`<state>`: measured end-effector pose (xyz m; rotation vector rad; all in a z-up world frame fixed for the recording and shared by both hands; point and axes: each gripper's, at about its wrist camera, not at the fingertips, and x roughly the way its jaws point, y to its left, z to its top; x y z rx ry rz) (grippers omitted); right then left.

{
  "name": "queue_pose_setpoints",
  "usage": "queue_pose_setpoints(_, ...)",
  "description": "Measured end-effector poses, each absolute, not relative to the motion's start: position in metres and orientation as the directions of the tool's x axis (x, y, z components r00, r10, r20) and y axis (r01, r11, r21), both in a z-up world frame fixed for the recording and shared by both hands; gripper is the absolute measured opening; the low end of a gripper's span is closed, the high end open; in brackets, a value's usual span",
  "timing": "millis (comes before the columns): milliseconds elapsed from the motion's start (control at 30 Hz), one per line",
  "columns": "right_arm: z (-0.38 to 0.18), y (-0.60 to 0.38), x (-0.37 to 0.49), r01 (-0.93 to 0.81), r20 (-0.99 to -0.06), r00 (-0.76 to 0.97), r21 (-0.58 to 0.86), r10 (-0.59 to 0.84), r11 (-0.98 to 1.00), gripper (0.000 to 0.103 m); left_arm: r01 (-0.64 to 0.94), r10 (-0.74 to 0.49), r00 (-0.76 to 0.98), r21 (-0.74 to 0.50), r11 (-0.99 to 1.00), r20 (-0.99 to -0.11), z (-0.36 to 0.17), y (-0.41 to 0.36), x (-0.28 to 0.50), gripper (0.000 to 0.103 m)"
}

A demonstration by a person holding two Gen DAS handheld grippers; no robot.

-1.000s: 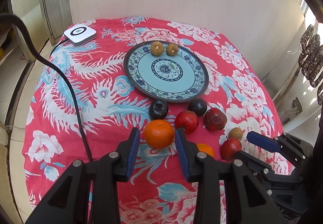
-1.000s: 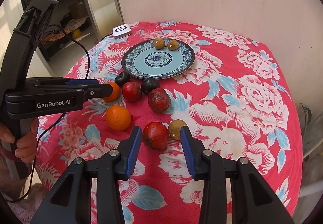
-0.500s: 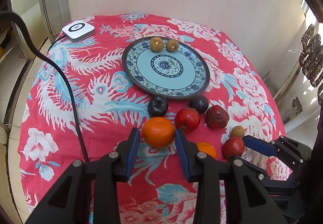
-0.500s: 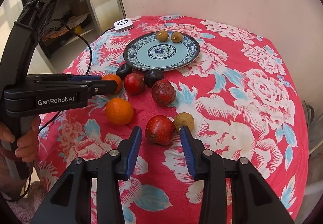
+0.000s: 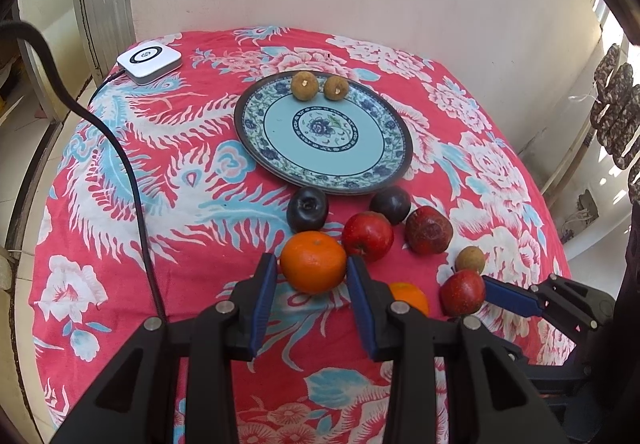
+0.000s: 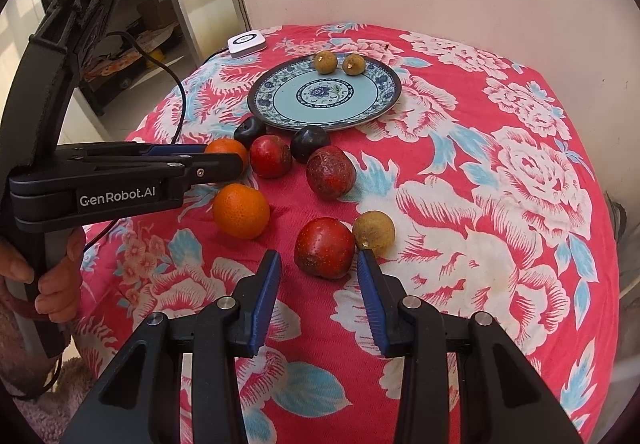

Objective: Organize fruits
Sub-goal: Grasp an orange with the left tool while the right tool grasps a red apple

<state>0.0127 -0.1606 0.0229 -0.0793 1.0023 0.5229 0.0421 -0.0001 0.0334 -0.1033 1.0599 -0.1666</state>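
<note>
My left gripper is shut on an orange, held just above the cloth; it also shows in the right wrist view. My right gripper is open, its fingers on either side of a red apple that lies on the cloth beside a brown longan. A blue patterned plate holds two longans at its far rim. Two dark plums, another red apple, a dark red fruit and a second orange lie in front of the plate.
A round table with a red floral cloth stands against a wall. A white device sits at the far left with a black cable running down the cloth. The person's hand holds the left gripper's handle.
Both grippers have moved forward toward the fruit. The right gripper's fingers now reach alongside the red apple. The left gripper still holds the orange.
</note>
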Motion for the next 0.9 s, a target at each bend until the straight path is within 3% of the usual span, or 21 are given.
queue_pose_setpoints(900,0.0245,-0.1623,0.0119,-0.446,-0.809,0.445,0.171,0.383,0.879,0.032,0.069,-0.208,0.49,-0.2,0.977,-0.846,0.0364,0.0066,0.0394,0.036)
